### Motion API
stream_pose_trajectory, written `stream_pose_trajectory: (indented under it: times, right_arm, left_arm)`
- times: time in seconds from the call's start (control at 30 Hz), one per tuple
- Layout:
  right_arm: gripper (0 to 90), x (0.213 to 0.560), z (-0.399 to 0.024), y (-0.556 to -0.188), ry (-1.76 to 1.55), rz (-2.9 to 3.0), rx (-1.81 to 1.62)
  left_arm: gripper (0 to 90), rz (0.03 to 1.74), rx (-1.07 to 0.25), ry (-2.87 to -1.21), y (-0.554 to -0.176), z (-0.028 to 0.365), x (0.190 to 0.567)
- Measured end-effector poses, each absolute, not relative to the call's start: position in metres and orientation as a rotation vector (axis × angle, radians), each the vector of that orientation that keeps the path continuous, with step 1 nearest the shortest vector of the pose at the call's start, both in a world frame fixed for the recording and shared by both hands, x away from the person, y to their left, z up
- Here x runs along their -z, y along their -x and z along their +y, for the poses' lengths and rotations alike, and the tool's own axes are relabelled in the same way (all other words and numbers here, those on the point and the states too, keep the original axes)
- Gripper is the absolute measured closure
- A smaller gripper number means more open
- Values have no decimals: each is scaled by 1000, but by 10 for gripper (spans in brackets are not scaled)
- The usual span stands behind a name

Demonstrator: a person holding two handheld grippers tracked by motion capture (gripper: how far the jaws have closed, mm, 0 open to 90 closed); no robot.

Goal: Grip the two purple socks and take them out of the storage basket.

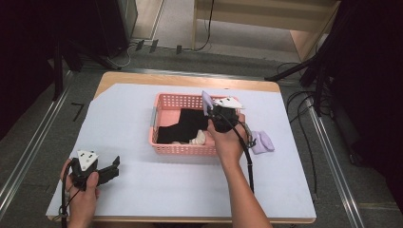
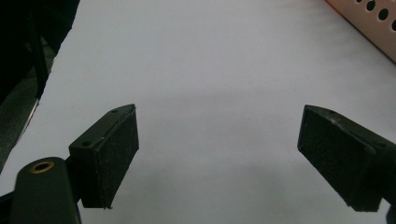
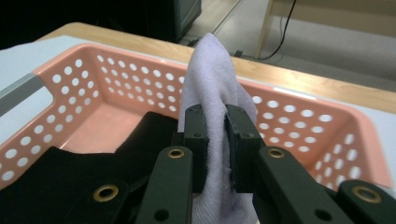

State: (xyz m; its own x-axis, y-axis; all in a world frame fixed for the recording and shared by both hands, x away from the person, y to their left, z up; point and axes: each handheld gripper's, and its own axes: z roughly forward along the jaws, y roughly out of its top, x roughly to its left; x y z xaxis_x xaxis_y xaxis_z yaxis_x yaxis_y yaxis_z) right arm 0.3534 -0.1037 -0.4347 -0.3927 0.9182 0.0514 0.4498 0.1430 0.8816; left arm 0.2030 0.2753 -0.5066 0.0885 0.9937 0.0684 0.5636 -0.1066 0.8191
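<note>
1. Two grippers in the high view: we see the right gripper [image 1: 209, 107] over the pink basket [image 1: 164, 101], second lilac sock [image 1: 262, 141] just right of it; left gripper [image 1: 111, 169] far off.
2. Left gripper view: jaws wide apart, nothing between, bare white cover [image 2: 210, 70].
3. Right gripper view: jaws clamped on the lilac sock [image 3: 210, 79], long axis upright, black cloth [image 3: 70, 177] below. We judge the drop is straight down.

A lab-style recording space: a wooden bench [image 1: 142, 78] under a white sheet [image 1: 190, 180], black stands [image 1: 313, 71], trailing floor cables [image 1: 304, 123], metal floor rails [image 1: 28, 152], dark surroundings.
</note>
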Motion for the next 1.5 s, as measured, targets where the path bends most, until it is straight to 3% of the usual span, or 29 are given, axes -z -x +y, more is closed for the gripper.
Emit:
stream_pose_trajectory:
  times: [0.7, 1.03, 1.07, 1.1, 1.13, 1.17, 1.2, 1.23, 1.5]
  right_arm:
    - [805, 446, -205, -329, -1325, 1597, -1300]
    - [784, 485, -244, -324, -1489, 1616, -1157]
    - [709, 495, -249, -324, -1522, 1626, -1156]
    - [709, 495, -249, -324, -1522, 1626, -1156]
    - [651, 499, -251, -324, -1528, 1624, -1165]
    - [533, 504, -255, -322, -1515, 1590, -1173]
    - [533, 504, -255, -322, -1515, 1590, -1173]
    - [459, 506, -260, -318, -1510, 1555, -1202]
    - [354, 509, -275, -302, -1479, 1527, -1235]
  left_arm:
    - [134, 1539, -885, -1746, -203, 275, 506]
    - [134, 1536, -894, -1738, -202, 274, 507]
    - [134, 1538, -895, -1741, -202, 274, 507]
    - [134, 1536, -895, -1738, -202, 274, 507]
    - [134, 1536, -894, -1739, -202, 274, 507]
    - [134, 1535, -892, -1739, -202, 275, 507]
    - [134, 1535, -892, -1739, -202, 275, 507]
    - [134, 1534, -893, -1739, -202, 275, 507]
    - [134, 1534, -894, -1736, -202, 275, 506]
